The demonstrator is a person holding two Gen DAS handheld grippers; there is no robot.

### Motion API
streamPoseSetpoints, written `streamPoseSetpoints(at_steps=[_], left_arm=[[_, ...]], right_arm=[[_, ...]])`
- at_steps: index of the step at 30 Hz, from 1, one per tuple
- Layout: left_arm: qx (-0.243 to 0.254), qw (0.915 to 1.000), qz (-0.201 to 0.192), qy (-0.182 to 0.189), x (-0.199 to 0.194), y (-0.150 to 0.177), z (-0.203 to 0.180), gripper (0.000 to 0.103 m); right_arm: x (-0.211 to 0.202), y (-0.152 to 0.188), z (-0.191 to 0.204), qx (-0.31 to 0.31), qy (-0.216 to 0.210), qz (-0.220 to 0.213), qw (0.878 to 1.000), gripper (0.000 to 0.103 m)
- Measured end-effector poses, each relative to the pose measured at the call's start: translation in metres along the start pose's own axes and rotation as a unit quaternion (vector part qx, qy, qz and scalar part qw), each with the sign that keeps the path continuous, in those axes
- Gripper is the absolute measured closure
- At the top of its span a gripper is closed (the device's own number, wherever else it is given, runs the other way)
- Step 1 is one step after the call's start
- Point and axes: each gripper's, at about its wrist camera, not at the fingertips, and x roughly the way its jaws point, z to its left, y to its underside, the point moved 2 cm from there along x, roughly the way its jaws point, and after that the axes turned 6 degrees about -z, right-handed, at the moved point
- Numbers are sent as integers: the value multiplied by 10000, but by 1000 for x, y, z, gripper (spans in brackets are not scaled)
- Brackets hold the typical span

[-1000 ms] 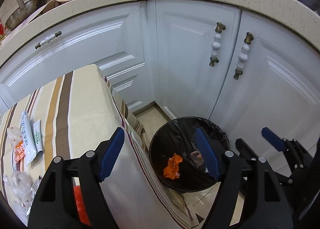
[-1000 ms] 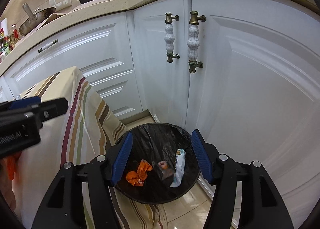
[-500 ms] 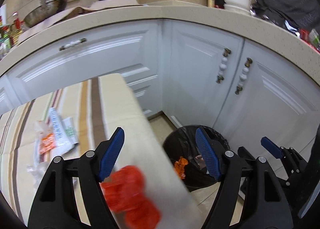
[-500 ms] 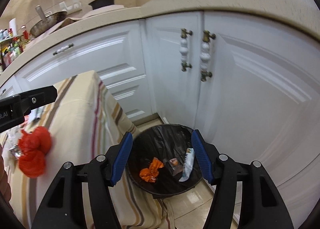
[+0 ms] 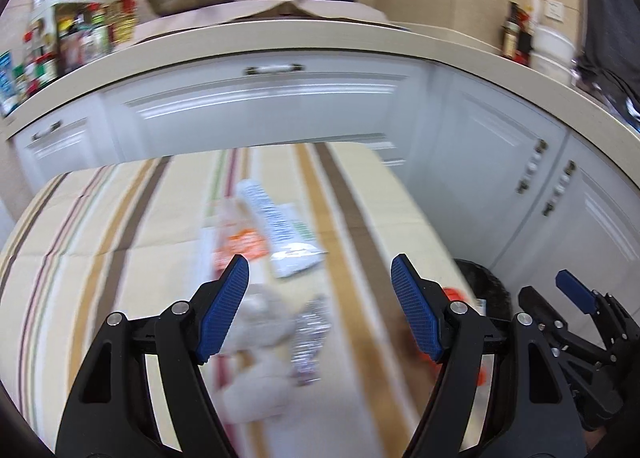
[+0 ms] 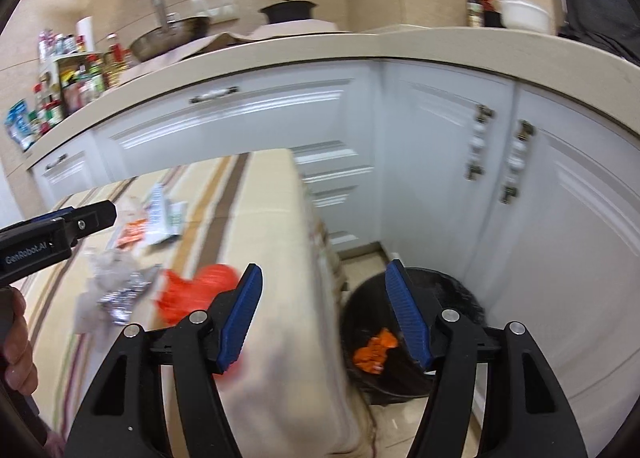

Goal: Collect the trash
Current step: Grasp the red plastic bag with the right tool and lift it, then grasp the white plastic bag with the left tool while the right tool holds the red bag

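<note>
Trash is between pickups: both the left gripper (image 5: 320, 300) and right gripper (image 6: 322, 312) hang spread wide with nothing between the fingers, over the striped tablecloth (image 5: 120, 225). I judge the next move is lowering one onto a wrapper and closing. The white wrapper (image 5: 280, 230) lies at about 12 o'clock from the left gripper, long axis running 11 to 5; the red bag (image 6: 200, 290) sits at 10 o'clock from the right gripper, the black bin (image 6: 452, 298) at 2.
</note>
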Motion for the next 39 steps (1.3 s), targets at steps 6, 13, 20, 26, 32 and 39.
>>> streamPoseSetpoints(at_steps=[6,13,20,26,32,39], left_arm=[[-303,9985,55,-461,-11,13,59,31],[-523,9957,160,-749,-19,28,101,31],[-557,9959,297,-644,-21,43,109,31],[-472,9976,322,-400,-24,48,95,30],[-420,9984,316,-184,-26,50,81,30],[-132,9992,369,62,-20,62,55,22]], right_arm=[[5,4,42,-288,-342,97,9990,36],[24,15,69,-503,-443,405,9969,36],[35,22,74,-553,-416,722,9950,39],[34,24,78,-642,-498,719,9941,57],[26,22,74,-592,-510,597,9952,58],[17,21,64,-446,-517,484,9965,58]])
